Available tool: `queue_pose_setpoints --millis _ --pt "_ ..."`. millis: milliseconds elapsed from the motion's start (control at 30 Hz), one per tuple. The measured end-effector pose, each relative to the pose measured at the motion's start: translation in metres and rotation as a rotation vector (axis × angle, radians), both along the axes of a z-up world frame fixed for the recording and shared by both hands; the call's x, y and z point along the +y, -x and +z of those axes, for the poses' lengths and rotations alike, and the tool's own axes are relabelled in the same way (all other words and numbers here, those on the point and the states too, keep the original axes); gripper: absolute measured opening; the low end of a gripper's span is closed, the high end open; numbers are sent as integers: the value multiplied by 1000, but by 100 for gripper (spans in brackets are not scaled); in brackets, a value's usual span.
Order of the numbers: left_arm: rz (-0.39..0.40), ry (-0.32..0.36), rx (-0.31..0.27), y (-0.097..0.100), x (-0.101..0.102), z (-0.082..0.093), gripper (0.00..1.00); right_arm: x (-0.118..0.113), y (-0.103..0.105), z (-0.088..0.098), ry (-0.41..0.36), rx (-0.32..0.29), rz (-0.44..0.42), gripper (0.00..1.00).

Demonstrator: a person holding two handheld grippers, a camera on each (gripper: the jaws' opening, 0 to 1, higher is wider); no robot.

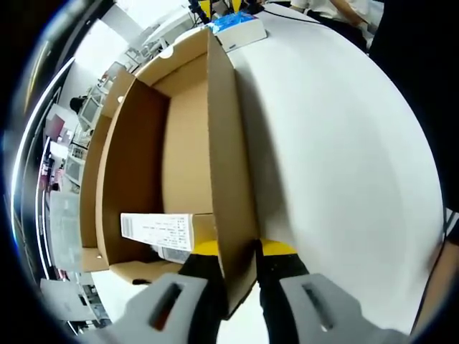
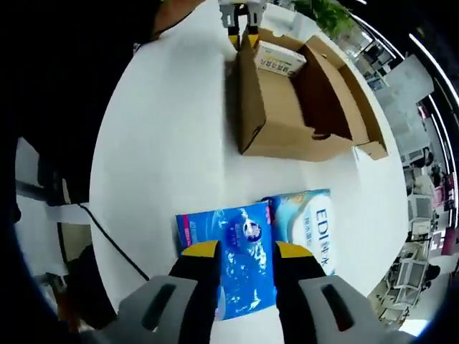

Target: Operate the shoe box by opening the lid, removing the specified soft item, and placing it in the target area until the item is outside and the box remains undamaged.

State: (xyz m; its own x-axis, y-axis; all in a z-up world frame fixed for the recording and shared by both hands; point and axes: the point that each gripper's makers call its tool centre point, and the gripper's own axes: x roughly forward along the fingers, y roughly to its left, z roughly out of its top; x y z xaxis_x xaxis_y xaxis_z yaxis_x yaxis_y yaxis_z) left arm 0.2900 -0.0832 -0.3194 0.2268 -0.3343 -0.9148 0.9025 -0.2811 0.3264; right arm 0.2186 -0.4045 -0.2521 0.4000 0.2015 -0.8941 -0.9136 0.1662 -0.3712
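The brown shoe box [image 2: 276, 118] lies open on the white table [image 2: 172, 129]; its inside [image 1: 186, 143] is bare card. A small white printed carton [image 1: 156, 231] sits inside, near my left gripper [image 1: 240, 252]. That gripper is shut on the box's side wall [image 1: 226, 165], one yellow-tipped jaw on each side, and it also appears at the box's far end [image 2: 240, 20]. My right gripper [image 2: 247, 252] is shut on a soft blue pack [image 2: 233, 240], which rests on the table in front of the box. The same pack [image 1: 238, 29] lies beyond the box's far end.
A second, lighter blue pack [image 2: 310, 223] printed "EDI" lies against the blue one. The box's lid flap [image 2: 362, 118] hangs open on the far side. A dark cable [image 2: 107, 236] trails over the table's edge. Desks and office equipment [image 1: 64, 165] stand beyond the table.
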Motion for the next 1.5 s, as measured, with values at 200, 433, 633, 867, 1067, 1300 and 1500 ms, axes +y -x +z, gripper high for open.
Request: queue_pose_setpoints --millis 200,433,633,867,1067,1300,1500 --pt "0 6 3 0 -1 0 14 72 -51 46 -19 -212 217 41" --pt "6 12 8 0 -1 0 15 129 -79 57 -61 -252 368 50" --pt "2 19 14 0 0 1 16 175 -103 51 -21 -241 489 54" --pt "2 18 12 0 0 0 15 214 -111 42 -92 -215 542 55" --pt "-1 7 6 -1 1 0 14 225 -123 32 -31 -216 577 55" --pt "-3 11 8 -1 1 0 15 252 -136 13 7 -191 644 57" --pt "-4 9 7 0 1 0 15 274 -147 -5 37 -152 724 57"
